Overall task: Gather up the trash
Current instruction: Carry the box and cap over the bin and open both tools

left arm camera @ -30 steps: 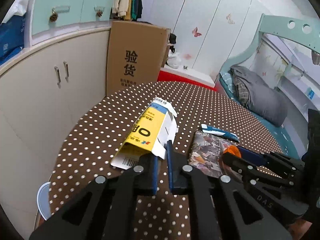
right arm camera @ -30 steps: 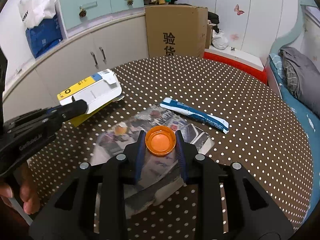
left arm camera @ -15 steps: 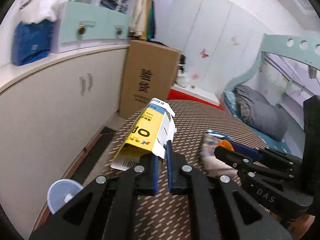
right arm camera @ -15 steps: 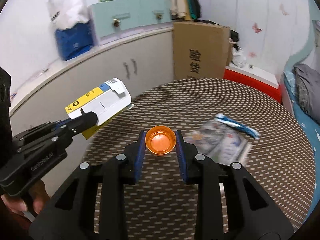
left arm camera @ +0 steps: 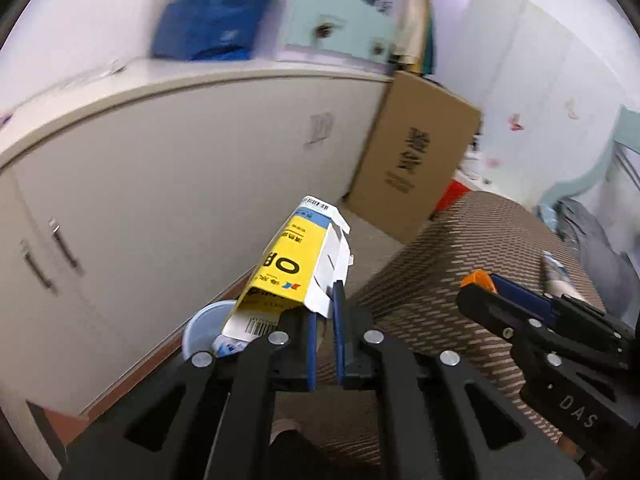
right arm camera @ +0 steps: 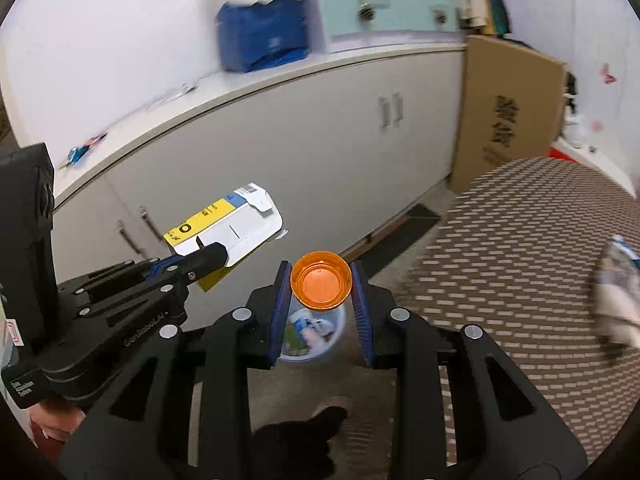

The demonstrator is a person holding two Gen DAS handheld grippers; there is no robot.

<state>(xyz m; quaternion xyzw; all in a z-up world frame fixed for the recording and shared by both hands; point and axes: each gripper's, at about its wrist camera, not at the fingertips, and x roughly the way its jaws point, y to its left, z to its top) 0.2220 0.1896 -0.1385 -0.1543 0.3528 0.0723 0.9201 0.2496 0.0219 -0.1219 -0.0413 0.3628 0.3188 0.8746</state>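
My left gripper (left arm camera: 325, 301) is shut on the flap of a yellow and white carton (left arm camera: 298, 264), which sticks up and forward. In the right wrist view the same left gripper (right arm camera: 208, 252) holds the carton (right arm camera: 228, 228) at the left. My right gripper (right arm camera: 321, 282) is shut on an orange cap (right arm camera: 321, 285), its open side facing the camera. That right gripper (left arm camera: 480, 290) and the cap (left arm camera: 476, 280) also show at the right of the left wrist view. A small pale blue bin (right arm camera: 304, 357) with some trash inside stands on the floor right below the cap. The carton partly hides the bin (left arm camera: 196, 320).
The brown dotted table (right arm camera: 520, 260) lies to the right, with a crumpled newspaper (right arm camera: 616, 300) and a blue-white wrapper (left arm camera: 556, 272) on it. Beige cabinets (left arm camera: 180, 184) run along the left. A tall cardboard box (right arm camera: 508, 120) stands behind. A person's dark shoe (right arm camera: 316, 424) is on the floor.
Both grippers have swung left off the table, carrying the carton and the orange cap. The floor bin has come into view beneath them. Neither grip has changed.
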